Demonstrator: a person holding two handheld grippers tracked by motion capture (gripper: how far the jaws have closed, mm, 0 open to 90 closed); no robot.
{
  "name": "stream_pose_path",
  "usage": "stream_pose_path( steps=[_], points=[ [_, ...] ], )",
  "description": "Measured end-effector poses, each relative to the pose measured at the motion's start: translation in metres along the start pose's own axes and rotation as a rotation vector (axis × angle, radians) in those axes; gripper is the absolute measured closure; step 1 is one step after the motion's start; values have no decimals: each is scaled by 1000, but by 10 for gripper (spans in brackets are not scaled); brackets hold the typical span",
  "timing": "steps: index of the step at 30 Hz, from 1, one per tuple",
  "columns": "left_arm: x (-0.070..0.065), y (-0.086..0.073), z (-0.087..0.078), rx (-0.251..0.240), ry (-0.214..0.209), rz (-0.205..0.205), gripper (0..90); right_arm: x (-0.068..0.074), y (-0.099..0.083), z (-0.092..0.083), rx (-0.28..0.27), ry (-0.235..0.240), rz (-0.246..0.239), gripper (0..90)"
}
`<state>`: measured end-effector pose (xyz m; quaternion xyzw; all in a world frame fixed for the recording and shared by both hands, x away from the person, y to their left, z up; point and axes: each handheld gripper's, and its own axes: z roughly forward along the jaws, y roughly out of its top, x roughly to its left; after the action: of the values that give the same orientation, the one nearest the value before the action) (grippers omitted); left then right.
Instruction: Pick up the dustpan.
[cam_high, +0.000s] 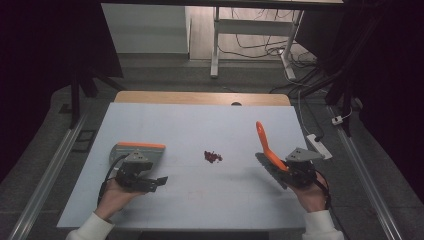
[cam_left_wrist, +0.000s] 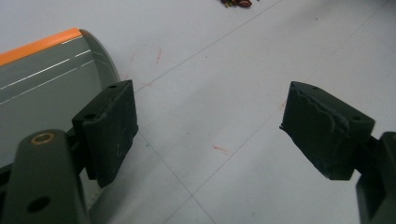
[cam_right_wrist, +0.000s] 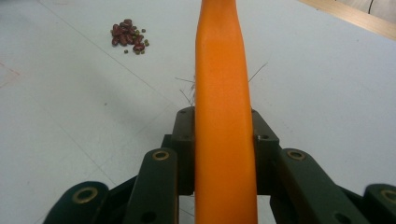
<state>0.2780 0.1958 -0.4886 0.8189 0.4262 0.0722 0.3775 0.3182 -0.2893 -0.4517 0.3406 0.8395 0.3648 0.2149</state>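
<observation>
A small pile of dark red beans (cam_high: 213, 156) lies mid-table; it is also at the top edge of the left gripper view (cam_left_wrist: 236, 3) and far left in the right gripper view (cam_right_wrist: 128, 35). A grey dustpan (cam_high: 137, 150) with an orange rim lies flat at the left. Just in front of it my left gripper (cam_high: 159, 180) hovers open and holds nothing; in its own view (cam_left_wrist: 208, 130) the dustpan (cam_left_wrist: 42, 79) is beside the left jaw. At the right, my right gripper (cam_high: 284, 167) is shut on the orange handle (cam_right_wrist: 222, 70) of a brush (cam_high: 264, 142), whose dark bristle head rests near the table.
The white table top (cam_high: 200, 125) has a wooden strip along its far edge (cam_high: 200, 98). A white power strip (cam_high: 320, 146) lies off the right edge. Faint red marks dot the surface (cam_left_wrist: 219, 149). Table legs and cables stand on the floor beyond.
</observation>
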Motion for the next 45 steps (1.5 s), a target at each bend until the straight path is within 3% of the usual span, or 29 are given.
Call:
stream_pose_path(
  steps=[6, 31, 43, 45],
  points=[
    [-1, 0, 1, 2, 20, -1, 195, 1, 0, -1, 0, -2, 1, 699],
    [-8, 9, -6, 12, 25, 27, 195, -1, 3, -5, -36, 13, 32, 699],
    [-17, 29, -17, 20, 40, -7, 195, -5, 6, -13, -75, 17, 50, 699],
    [-18, 33, -19, 23, 61, -18, 195, -6, 6, -12, -79, 21, 54, 699]
  ],
)
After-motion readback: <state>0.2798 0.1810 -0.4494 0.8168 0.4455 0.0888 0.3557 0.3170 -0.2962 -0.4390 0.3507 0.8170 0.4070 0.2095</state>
